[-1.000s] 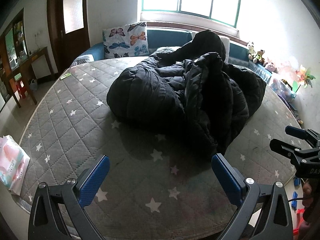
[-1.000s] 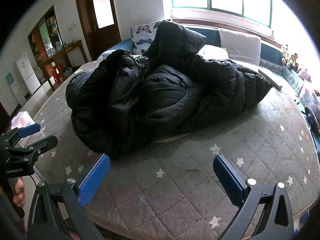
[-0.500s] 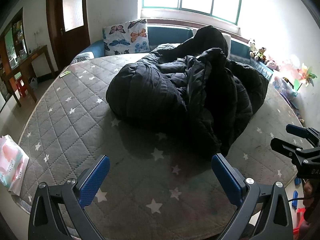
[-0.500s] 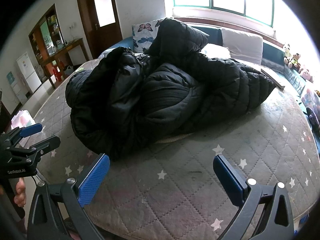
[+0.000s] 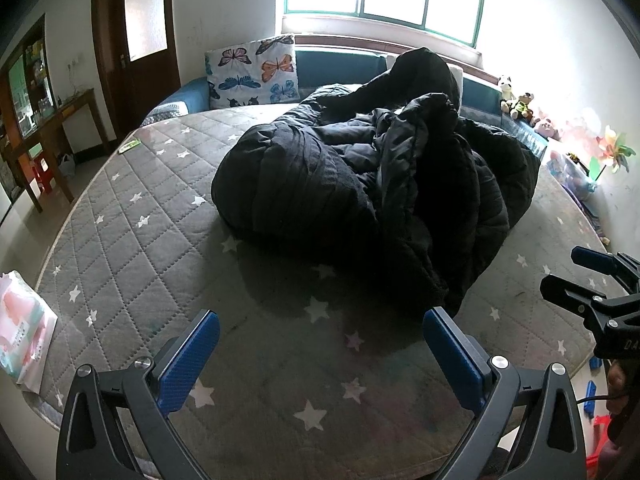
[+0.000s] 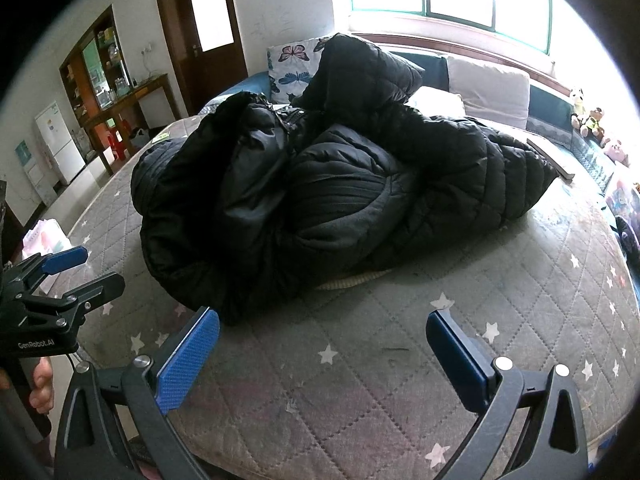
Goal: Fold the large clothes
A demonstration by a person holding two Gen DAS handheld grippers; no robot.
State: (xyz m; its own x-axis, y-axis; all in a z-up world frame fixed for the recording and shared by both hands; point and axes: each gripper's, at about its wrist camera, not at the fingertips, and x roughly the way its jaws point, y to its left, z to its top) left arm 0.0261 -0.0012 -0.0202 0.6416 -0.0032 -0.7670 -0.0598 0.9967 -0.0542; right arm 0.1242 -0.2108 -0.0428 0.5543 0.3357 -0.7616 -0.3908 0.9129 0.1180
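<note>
A black quilted down coat (image 5: pixel 372 184) lies heaped on a grey star-print mattress (image 5: pixel 132 232), bunched toward the middle and far half of the bed and well clear of the near edge, where 2 hand-held grippers wait. The left gripper (image 5: pixel 320 356) and the right gripper (image 6: pixel 323 354) both hang above the near edge with jaws spread wide and nothing between them; each appears side-on in the other's camera. That side-by-side stance suggests the person is squaring up to the pile before a first grab, so folding has not begun.

The coat is too crumpled for a clean reading of its lie. Its hood (image 6: pixel 360 68) stands up at the far side, near the butterfly pillow (image 5: pixel 252 70) against the headboard, and a quilted body panel runs off toward the right edge of the mattress in the right wrist view. On that evidence the long axis runs roughly from the near left to the far right of the bed, collar end away from the grippers, though the hem and sleeves cannot be picked out. The garment probably needs spreading flat first.
</note>
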